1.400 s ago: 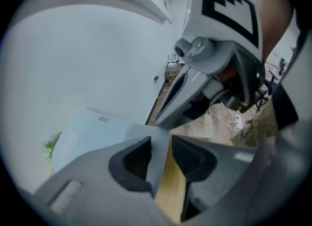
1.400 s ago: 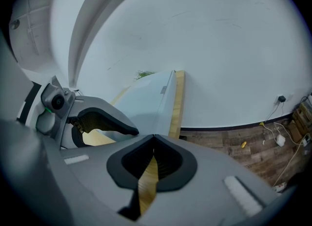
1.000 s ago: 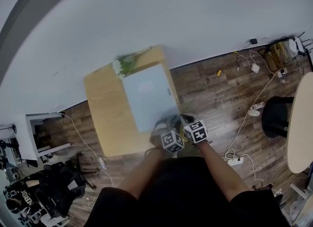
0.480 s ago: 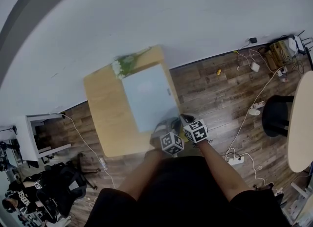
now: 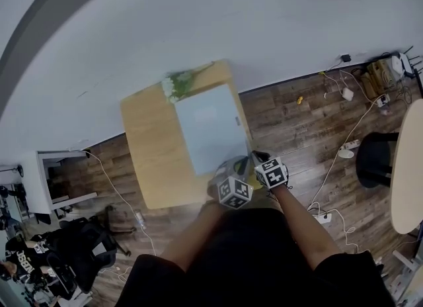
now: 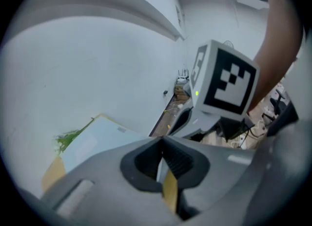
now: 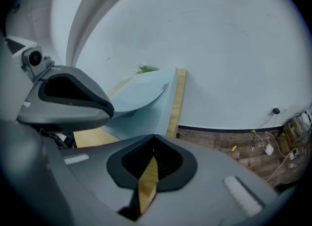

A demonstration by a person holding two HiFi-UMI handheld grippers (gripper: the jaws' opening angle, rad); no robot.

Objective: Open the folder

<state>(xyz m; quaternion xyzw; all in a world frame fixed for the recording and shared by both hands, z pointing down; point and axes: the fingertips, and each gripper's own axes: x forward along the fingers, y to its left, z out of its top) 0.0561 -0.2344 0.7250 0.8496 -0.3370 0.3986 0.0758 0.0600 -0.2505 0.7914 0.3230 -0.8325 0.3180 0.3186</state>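
Observation:
A pale blue folder [image 5: 211, 130] lies on a small wooden table [image 5: 149, 147] against the white wall. My left gripper [image 5: 228, 165] is at the folder's near edge. Its jaws are shut on the thin front cover [image 6: 97, 142], a pale strip showing between the pads at the left gripper [image 6: 162, 140]. In the right gripper view that cover [image 7: 141, 93] bows up off the lower sheet, held by the left gripper [image 7: 73, 101]. My right gripper [image 5: 256, 157] sits just right of it at the same edge. The right gripper [image 7: 153, 136] has its tips together, and whether they pinch the lower sheet is hidden.
A bunch of green and white flowers [image 5: 177, 84] lies at the table's far end. On the wood floor to the right are cables and a power strip [image 5: 344, 150], a black chair [image 5: 373, 157] and a pale round table [image 5: 406, 167]. Black bags [image 5: 73, 246] sit lower left.
The left gripper has risen at the folder's near edge. The head view has shifted slightly, so the table sits a little further right. The right gripper stays in place.

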